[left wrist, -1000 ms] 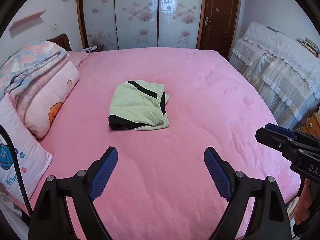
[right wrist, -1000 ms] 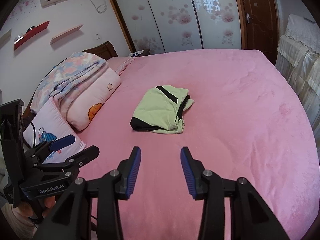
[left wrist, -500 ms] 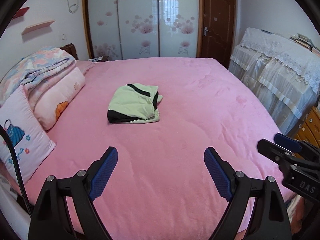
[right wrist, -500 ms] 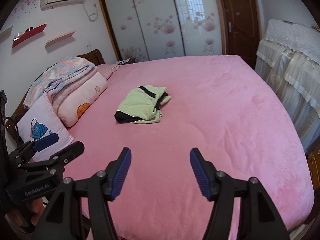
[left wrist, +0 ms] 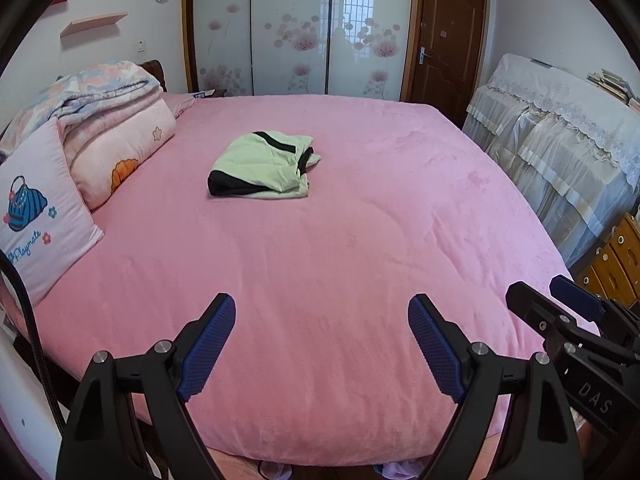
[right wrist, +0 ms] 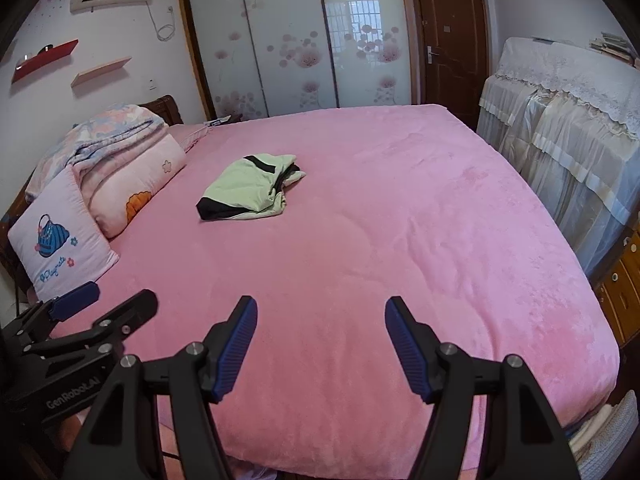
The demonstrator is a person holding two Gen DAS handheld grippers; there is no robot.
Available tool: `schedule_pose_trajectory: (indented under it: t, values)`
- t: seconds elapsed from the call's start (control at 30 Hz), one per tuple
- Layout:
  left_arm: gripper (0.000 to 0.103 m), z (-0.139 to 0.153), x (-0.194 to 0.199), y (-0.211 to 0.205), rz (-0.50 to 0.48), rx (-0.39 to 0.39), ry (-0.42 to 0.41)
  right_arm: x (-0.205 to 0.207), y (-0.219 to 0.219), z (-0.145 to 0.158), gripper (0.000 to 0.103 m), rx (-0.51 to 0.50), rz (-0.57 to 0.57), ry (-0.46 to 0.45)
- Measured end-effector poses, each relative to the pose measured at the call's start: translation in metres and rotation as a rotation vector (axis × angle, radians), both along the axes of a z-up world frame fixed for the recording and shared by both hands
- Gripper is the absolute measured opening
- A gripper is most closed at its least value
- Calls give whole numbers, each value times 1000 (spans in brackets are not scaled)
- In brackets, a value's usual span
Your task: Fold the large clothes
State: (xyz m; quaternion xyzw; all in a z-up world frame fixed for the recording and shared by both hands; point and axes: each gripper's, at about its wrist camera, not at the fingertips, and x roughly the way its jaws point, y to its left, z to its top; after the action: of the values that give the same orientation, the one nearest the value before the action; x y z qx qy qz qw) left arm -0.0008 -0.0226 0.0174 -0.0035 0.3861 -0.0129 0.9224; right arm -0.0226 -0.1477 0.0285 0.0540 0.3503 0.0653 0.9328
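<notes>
Folded green garment (left wrist: 262, 168) in the middle of the pink bed (left wrist: 320, 260), pillows (left wrist: 36, 204) left of it, left gripper (left wrist: 322, 326) wide apart and empty near the bed's front edge, right gripper (right wrist: 321, 324) apart, just been opening, nothing between

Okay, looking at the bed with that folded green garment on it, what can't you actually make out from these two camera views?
- Green garment: its type; folded, so the inner layers are hidden, both views.
- Dresser: cut off by the right edge, both views.
- Books on the covered furniture: too small to read.
- Under the bed: hidden by the pink cover and the left gripper.
</notes>
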Motion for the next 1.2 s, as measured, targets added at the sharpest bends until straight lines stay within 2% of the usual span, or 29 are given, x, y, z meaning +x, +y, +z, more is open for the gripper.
schedule_pose_trajectory:
  t: [0.17,0.3,0.4,1.2]
  values:
    - [87,-6,-5,-4,9,38,-18,-7,0,-6,74,-21,-13,-21]
    - [87,-6,-8,-4,9,41,-22,-8,-5,-9,76,28,-15,-13]
    - [87,-8,-9,-4,14,46,-13,-7,-3,-10,77,28,-16,-13]
    - [87,-9,-11,0,45,43,-10,-11,7,-8,77,3,-26,-33]
